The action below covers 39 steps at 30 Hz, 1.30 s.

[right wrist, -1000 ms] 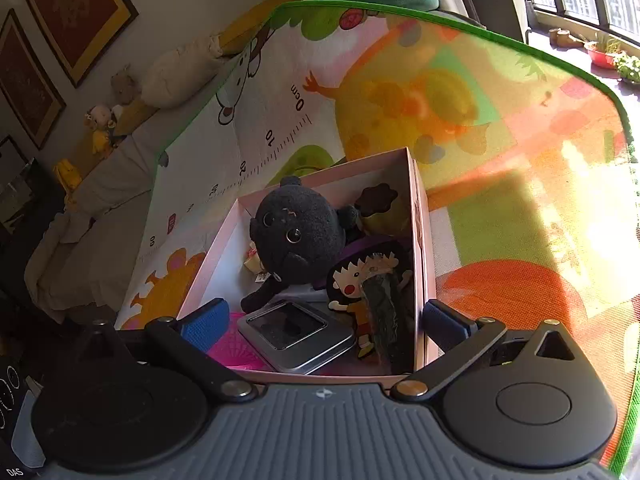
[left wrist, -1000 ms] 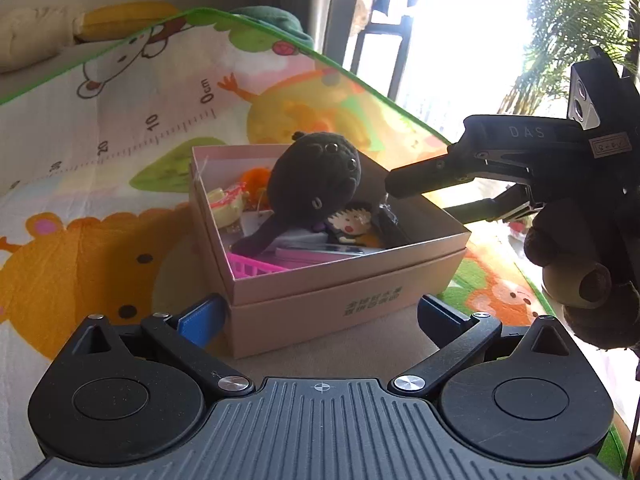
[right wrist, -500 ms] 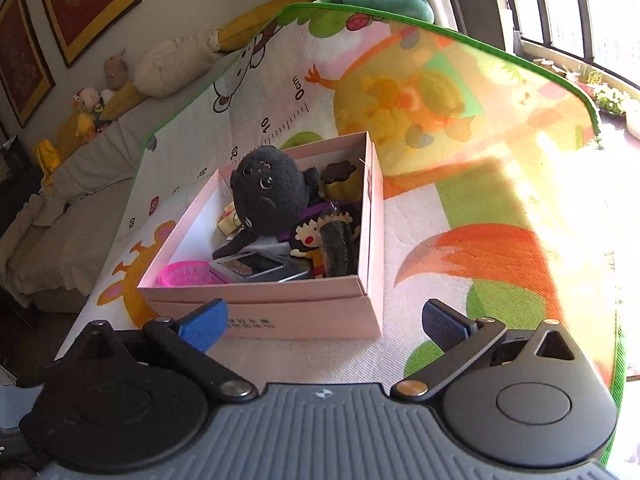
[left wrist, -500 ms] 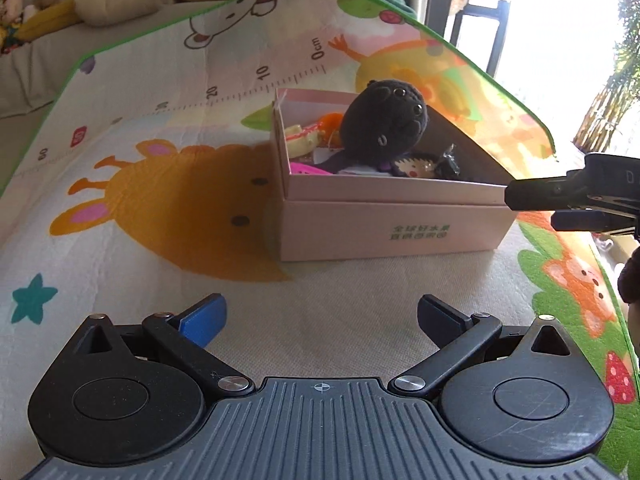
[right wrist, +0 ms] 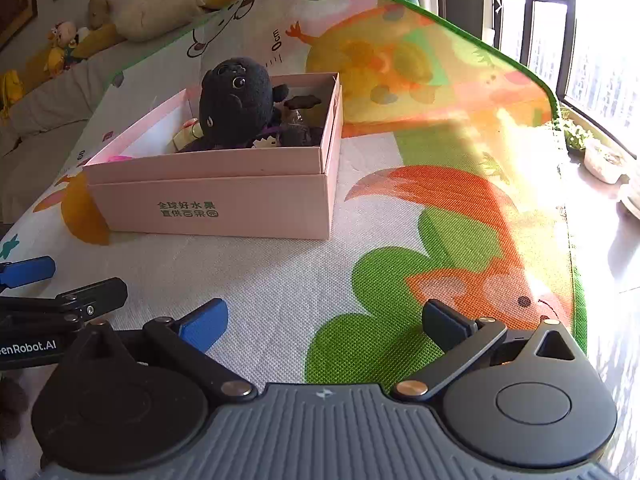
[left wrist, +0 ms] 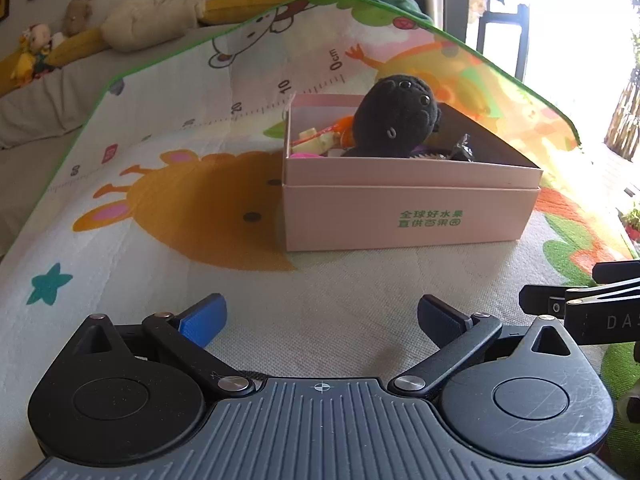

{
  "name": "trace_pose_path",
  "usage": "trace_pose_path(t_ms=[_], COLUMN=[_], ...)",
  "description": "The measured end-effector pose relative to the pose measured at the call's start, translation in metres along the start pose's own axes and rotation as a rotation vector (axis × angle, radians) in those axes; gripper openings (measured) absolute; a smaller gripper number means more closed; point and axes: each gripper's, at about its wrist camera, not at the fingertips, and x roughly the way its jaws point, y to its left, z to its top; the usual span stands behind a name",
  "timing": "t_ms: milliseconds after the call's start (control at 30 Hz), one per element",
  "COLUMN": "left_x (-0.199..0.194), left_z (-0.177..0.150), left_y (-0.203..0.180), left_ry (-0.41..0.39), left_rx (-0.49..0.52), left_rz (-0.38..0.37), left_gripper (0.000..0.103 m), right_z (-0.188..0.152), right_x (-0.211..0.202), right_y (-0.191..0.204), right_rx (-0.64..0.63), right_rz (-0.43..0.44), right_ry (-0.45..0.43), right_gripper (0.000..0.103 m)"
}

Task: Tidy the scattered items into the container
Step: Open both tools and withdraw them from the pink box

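Note:
A pink cardboard box stands on the play mat. Inside it a black plush toy sits upright among small items: a cream and orange toy, a pink piece and dark wrapped things. My left gripper is open and empty, low over the mat in front of the box. My right gripper is also open and empty, to the right of the left one and well short of the box.
The colourful play mat covers the surface, with a green border and its edge near the window at the right. Plush toys and cushions lie along the back wall. Potted plants stand by the window.
Both grippers have pulled back from the box and dropped lower. The right gripper was over the box interior; now it is well in front of it.

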Motion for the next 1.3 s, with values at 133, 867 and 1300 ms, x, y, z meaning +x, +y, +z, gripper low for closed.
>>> trace_pose_path(t_ms=[133,867,1300], left_x=[0.009,-0.004,-0.001], left_z=[0.006,-0.008,-0.009], left_y=[-0.002,-0.021,-0.024], left_ry=[0.023,0.033,0.032], left_rx=[0.008,-0.048,-0.042], left_rz=[-0.003,0.068,0.099], left_gripper=[0.103,0.103,0.103], right_z=[0.016,-0.006,-0.018], right_x=[0.012,0.003,-0.004], right_y=[-0.018,-0.008,0.006], right_rx=[0.014,-0.01,-0.107], right_rz=[0.002,-0.074,0.061], right_ry=[-0.014,-0.002,-0.048], right_gripper=[0.103,0.103,0.103])
